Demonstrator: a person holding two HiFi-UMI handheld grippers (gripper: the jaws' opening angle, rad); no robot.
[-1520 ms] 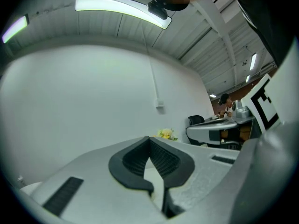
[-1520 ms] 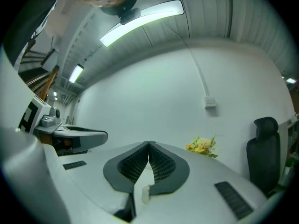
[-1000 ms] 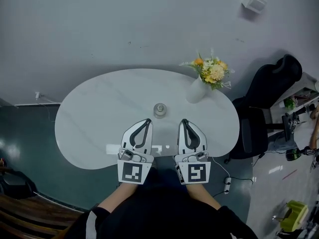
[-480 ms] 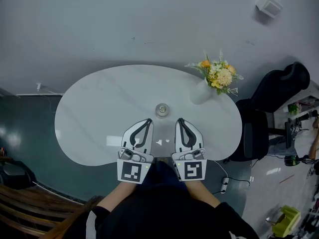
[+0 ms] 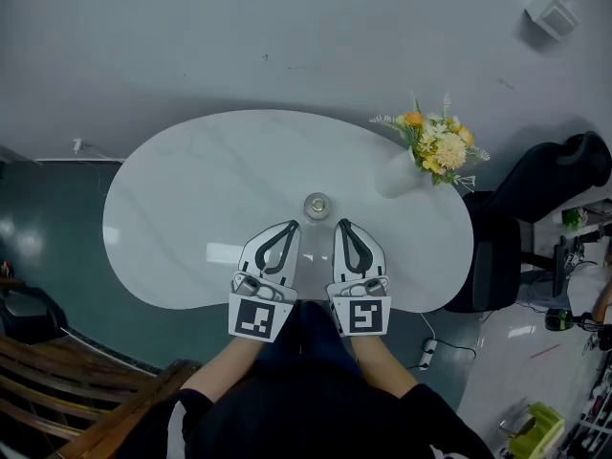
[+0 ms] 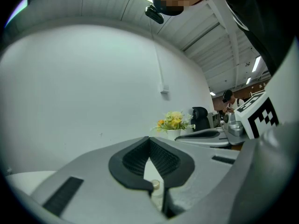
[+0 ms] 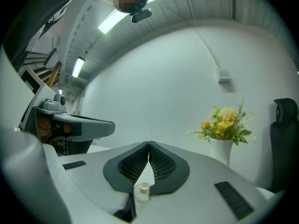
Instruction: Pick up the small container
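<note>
The small container [image 5: 317,206], a clear jar with a metal lid, stands upright near the middle of the white oval table [image 5: 191,199]. My left gripper [image 5: 293,224] hovers just short of it on the near left, jaws shut and empty. My right gripper [image 5: 340,223] is at its near right, also shut and empty. Neither touches the jar. In the left gripper view the container [image 6: 154,185] shows low behind the closed tips [image 6: 149,138]. In the right gripper view the container [image 7: 142,190] sits below the closed tips [image 7: 149,143].
A white vase with yellow and orange flowers [image 5: 400,175] stands at the table's far right. A black office chair [image 5: 550,199] is beyond that edge. Wooden slats [image 5: 86,400] lie at the lower left. The person's body is at the table's near edge.
Both grippers have drawn closer to the container and to each other. Their jaws stayed shut. The container has not moved on the table.
</note>
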